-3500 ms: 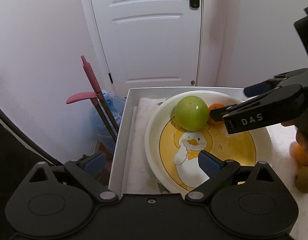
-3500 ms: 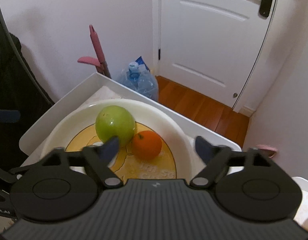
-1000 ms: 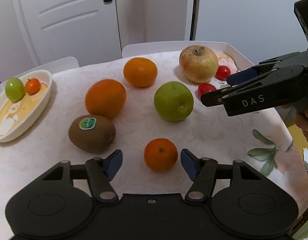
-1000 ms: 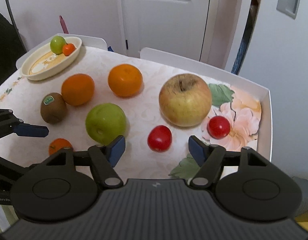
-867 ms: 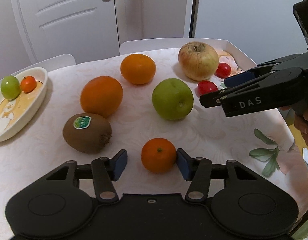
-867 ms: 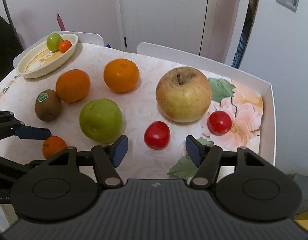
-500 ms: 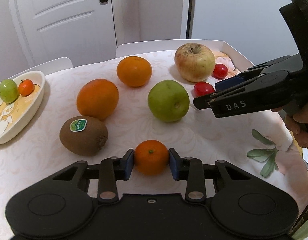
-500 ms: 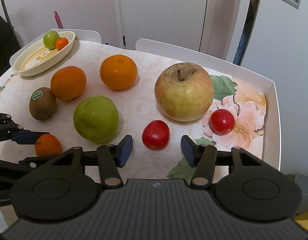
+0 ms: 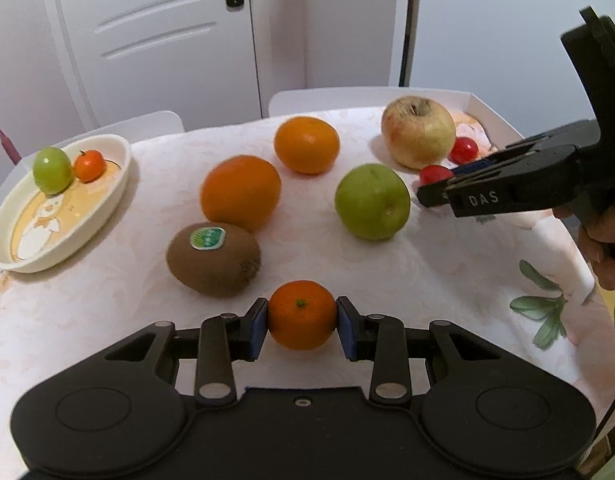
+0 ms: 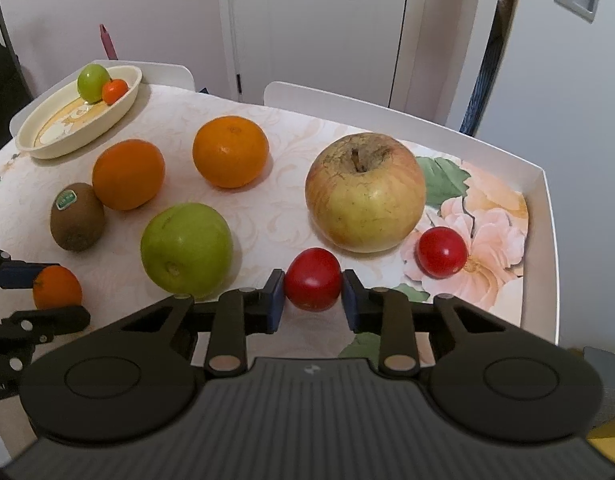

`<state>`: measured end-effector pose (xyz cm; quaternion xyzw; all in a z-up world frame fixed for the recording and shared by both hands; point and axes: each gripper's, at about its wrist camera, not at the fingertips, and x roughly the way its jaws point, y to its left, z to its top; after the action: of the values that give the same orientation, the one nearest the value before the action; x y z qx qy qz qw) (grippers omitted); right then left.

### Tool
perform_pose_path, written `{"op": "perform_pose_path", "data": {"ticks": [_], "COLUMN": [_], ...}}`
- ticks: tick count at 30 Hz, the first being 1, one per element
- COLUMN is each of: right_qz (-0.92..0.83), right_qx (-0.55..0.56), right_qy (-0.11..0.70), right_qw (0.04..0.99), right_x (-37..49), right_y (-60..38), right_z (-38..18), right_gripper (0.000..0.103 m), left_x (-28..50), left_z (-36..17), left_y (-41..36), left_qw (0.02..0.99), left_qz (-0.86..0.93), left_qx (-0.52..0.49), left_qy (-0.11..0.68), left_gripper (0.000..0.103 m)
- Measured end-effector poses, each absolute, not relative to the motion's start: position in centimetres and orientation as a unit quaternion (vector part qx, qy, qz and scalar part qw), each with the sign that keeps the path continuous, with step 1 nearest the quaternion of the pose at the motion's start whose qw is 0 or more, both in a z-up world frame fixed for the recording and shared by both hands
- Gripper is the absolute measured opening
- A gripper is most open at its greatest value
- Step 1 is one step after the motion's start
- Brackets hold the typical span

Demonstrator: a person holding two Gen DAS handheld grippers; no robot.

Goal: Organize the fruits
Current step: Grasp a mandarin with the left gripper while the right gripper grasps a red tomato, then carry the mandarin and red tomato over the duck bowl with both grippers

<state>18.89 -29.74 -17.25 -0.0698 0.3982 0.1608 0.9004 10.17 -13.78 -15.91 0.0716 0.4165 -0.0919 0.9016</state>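
My left gripper (image 9: 301, 326) is shut on a small mandarin (image 9: 301, 320) at the near edge of the table. My right gripper (image 10: 312, 298) is shut on a red cherry tomato (image 10: 313, 279) on the table. A cream duck plate (image 9: 11, 236) at the far left holds a small green fruit (image 9: 51, 170) and a small mandarin (image 9: 89, 165). Loose on the cloth lie a kiwi (image 9: 213, 258), two oranges (image 9: 240, 192) (image 9: 306, 145), a green apple (image 9: 372, 201), a large yellow apple (image 10: 365, 192) and a second cherry tomato (image 10: 442, 252).
The table has a raised white rim (image 10: 549, 216) on the right. White chair backs (image 10: 327, 98) stand behind the table, with a white door (image 10: 307, 20) beyond. The right gripper's body (image 9: 519, 194) reaches in from the right in the left wrist view.
Both grippers left the plate and came to the loose fruit. The left jaws closed on the small mandarin. The right jaws closed on the near cherry tomato.
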Motion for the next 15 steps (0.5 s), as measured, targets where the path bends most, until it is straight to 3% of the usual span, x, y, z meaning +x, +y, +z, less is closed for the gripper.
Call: {"op": "perform_pose_path", "data": {"ticks": [15], "right_qz": [0.177], "right_qx": [-0.051], "right_qy": [0.367], "right_qw": [0.912], "right_x": [14.7], "right_y": [-27.7], "right_z": [-10.1], "right_gripper": [0.045], "left_x": [7.2], "left_z": [-9.3], "left_y": [-10.3], "left_qw": [0.925], "left_qz": [-0.048], "left_qx": [0.042], "left_qy": [0.375], "left_gripper": [0.040]}}
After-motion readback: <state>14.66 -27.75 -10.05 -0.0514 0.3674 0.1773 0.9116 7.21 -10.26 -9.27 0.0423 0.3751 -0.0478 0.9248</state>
